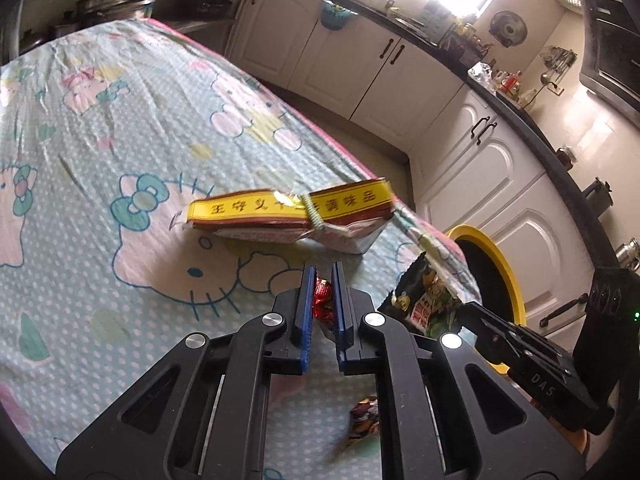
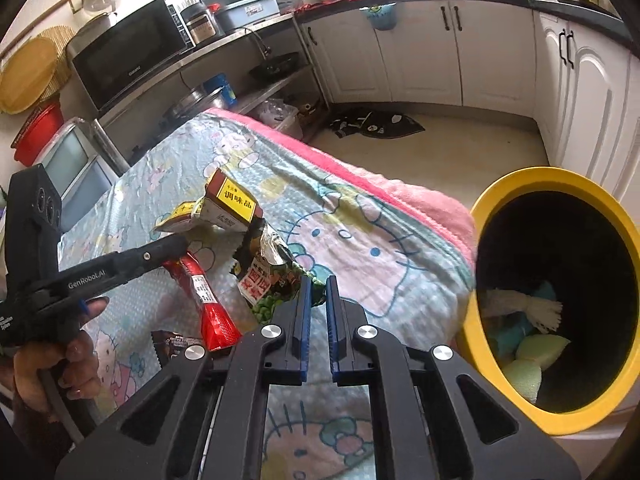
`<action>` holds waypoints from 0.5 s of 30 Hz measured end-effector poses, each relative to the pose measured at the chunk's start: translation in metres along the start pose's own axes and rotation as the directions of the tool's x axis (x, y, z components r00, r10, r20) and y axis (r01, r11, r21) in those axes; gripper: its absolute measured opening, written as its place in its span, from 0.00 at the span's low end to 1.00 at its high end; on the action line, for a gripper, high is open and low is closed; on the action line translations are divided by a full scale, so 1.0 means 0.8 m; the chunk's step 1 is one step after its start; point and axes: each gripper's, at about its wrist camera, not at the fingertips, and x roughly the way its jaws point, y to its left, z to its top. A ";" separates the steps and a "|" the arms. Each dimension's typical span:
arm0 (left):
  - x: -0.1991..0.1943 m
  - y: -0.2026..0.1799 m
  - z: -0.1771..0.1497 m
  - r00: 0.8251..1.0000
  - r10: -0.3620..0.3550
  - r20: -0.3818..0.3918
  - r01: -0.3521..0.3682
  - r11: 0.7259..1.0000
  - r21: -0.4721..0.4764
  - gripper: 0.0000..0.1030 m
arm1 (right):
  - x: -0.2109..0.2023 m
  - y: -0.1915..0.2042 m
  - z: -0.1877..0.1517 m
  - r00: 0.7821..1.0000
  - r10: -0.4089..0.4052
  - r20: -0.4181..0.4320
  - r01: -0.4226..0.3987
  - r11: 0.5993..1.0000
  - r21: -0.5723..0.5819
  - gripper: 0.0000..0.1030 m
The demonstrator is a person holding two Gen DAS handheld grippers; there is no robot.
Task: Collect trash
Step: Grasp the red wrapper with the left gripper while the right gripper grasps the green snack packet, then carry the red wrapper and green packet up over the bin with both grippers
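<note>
My left gripper (image 1: 323, 270) is shut on a red wrapper (image 1: 323, 300), held above the table; the right wrist view shows the wrapper (image 2: 208, 308) hanging from it. My right gripper (image 2: 318, 282) is shut on a green snack bag (image 2: 276, 280), lifted off the cloth; the bag also shows in the left wrist view (image 1: 424, 296). A yellow and brown seasoning box (image 1: 292, 216) lies on the table, also seen in the right wrist view (image 2: 230, 204). A small dark wrapper (image 2: 172, 342) lies near the front. The yellow-rimmed trash bin (image 2: 500, 196) stands right of the table.
The table carries a Hello Kitty cloth (image 1: 120, 120) with a pink edge (image 2: 400, 196). White cabinets (image 2: 420, 52) line the far wall. A shelf with a microwave (image 2: 128, 56) stands behind the table. A dark mat (image 2: 376, 124) lies on the floor. The bin holds sponges (image 2: 532, 352).
</note>
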 end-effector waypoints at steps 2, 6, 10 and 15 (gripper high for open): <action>-0.004 -0.006 0.003 1.000 -0.007 0.008 0.007 1.000 0.006 0.05 | -0.008 0.000 0.000 1.000 0.002 0.012 -0.002 1.000 0.002 0.06; -0.015 -0.021 0.008 0.999 -0.023 0.032 0.022 0.999 0.030 0.04 | -0.024 -0.002 0.001 0.999 0.000 0.038 -0.001 1.000 0.004 0.06; -0.021 -0.038 0.013 0.998 -0.038 0.050 0.035 0.998 0.059 0.03 | -0.041 -0.002 0.004 0.998 -0.001 0.064 0.001 1.000 -0.007 0.03; -0.026 -0.062 0.017 0.997 -0.049 0.066 0.042 0.994 0.102 0.02 | -0.059 -0.001 0.010 0.996 0.008 0.093 -0.007 1.000 -0.018 0.03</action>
